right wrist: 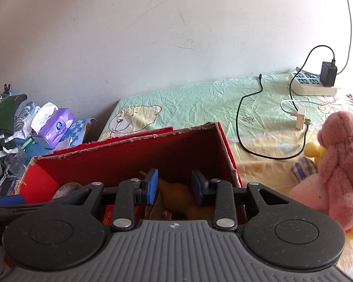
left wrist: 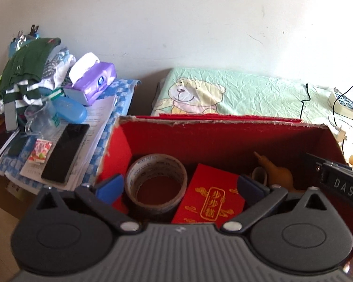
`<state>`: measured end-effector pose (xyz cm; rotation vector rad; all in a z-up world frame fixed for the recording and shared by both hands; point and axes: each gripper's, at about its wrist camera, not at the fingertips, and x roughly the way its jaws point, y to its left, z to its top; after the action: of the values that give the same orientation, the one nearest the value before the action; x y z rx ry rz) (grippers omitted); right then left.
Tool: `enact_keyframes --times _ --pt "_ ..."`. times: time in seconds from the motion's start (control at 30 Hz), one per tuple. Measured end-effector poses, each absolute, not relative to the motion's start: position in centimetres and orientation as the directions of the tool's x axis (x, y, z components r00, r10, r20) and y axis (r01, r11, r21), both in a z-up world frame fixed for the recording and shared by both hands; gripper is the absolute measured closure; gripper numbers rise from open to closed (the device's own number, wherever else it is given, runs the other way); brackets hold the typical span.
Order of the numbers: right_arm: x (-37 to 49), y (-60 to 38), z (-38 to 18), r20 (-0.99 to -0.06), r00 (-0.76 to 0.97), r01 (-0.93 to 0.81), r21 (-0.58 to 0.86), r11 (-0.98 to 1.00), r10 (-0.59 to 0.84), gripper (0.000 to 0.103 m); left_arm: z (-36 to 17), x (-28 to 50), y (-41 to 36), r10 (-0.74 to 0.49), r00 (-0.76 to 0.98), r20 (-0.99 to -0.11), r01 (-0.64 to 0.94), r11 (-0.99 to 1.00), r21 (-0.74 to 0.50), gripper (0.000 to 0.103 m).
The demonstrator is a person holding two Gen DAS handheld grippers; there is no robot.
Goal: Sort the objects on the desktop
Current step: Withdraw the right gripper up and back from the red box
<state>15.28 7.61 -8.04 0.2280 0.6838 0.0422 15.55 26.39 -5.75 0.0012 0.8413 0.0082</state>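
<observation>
The box [left wrist: 120,148] holds a tape roll [left wrist: 156,179], a red packet [left wrist: 211,199] with gold writing too stylised to read, and a brown figure [right wrist: 176,193] half hidden behind the gripper. Only the left view shows the phone [left wrist: 64,150] at 9 o'clock and "DAS" on a black bar [left wrist: 341,183]. Only the right view shows the pink plush [right wrist: 338,164] at 3 o'clock; left gripper [left wrist: 178,185] and right gripper [right wrist: 175,186] both gape, empty.

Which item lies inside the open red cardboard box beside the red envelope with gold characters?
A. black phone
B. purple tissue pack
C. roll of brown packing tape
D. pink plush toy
C: the roll of brown packing tape lies flat in the red cardboard box, left of the red envelope with gold characters.
</observation>
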Motion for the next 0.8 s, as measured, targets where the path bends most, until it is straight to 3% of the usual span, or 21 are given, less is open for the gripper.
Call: enact_keyframes --times 0.27,0.4,0.6,0.8 --pt "12.6 8.6 -7.0 -0.629 0.769 0.013 0.196 0.981 0.116 0.062 -5.4 13.7 27.1 0.028 0.602 -0.798 -0.044 0.999 0.001 0.001" --pt "11.7 9.1 -6.7 -0.624 0.773 0.007 0.183 0.983 0.111 0.061 -4.8 12.5 26.9 0.071 0.63 -0.773 -0.055 0.997 0.047 0.001" --pt "10.5 9.0 -6.1 -0.612 0.787 0.034 0.169 0.985 0.079 0.061 -4.4 12.0 27.2 0.045 0.614 -0.788 -0.046 0.999 0.022 0.0" --pt "8.9 8.7 -5.0 -0.588 0.809 0.071 0.135 0.988 0.022 0.054 -3.3 10.7 26.5 0.058 0.635 -0.77 -0.031 0.998 0.05 0.0"
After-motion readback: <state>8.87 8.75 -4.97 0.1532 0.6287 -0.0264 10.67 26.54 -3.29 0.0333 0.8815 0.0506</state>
